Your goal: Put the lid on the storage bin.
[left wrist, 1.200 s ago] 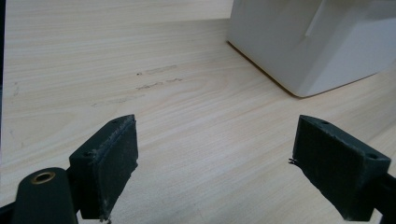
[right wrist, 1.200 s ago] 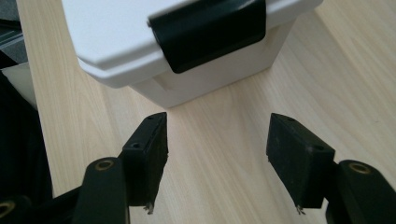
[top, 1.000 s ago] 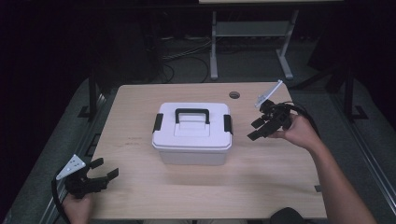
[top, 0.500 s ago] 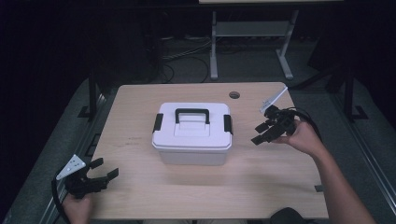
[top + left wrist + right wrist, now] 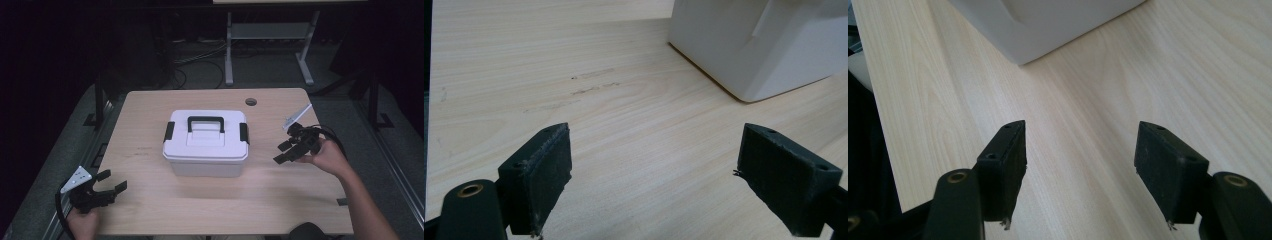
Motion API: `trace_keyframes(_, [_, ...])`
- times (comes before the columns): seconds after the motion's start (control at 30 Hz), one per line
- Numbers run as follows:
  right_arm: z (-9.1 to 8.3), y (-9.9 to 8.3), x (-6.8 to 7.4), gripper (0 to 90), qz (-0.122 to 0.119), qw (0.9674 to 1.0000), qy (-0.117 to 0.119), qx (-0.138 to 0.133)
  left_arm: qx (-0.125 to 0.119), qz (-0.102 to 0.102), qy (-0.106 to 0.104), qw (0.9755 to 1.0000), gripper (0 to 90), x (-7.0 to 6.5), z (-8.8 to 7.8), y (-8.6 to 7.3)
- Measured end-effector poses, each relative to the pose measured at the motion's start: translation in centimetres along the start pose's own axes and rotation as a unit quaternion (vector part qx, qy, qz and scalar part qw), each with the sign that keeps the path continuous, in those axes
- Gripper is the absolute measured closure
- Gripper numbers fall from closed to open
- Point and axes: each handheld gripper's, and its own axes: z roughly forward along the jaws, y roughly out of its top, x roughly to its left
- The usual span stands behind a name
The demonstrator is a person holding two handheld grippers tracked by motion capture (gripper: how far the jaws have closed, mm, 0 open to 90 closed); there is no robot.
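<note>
White lidded box (image 5: pixel 206 144) mid-counter (image 5: pixel 150 110), long axis left-right; right hand-held gripper (image 5: pixel 286 152) nearer, just off its right end, released; left hand-held gripper (image 5: pixel 111 181) near-left, also released.

The box (image 5: pixel 206 150) is white, matt and plain, with a black carry handle (image 5: pixel 205 121) on its lid and a black latch (image 5: pixel 169 131) at each end. The desk (image 5: pixel 150 210) is pale wood with a fine, straight grain running across it, marked by a few faint dark scuffs left of the box; a small dark round hole (image 5: pixel 251 102) sits near its far edge. The left gripper (image 5: pixel 111 181) is black with a light grey three-cornered plate, and the right gripper (image 5: pixel 283 152) is black too, likewise with a grey plate. In both gripper views the jaws are dull black, with a brass-coloured ring at a pivot. The floor (image 5: pixel 395 140) beside the desk is grey.
</note>
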Motion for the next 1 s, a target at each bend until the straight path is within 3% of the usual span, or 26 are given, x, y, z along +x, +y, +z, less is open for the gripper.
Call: trace_keyframes(1.0, [1.4, -5.2, 0.1, 36.4, 0.037, 0.9992, 0.014, -0.007, 0.001, 0.003, 0.000, 1.0000, 13.4, -0.1, 0.1, 0.0])
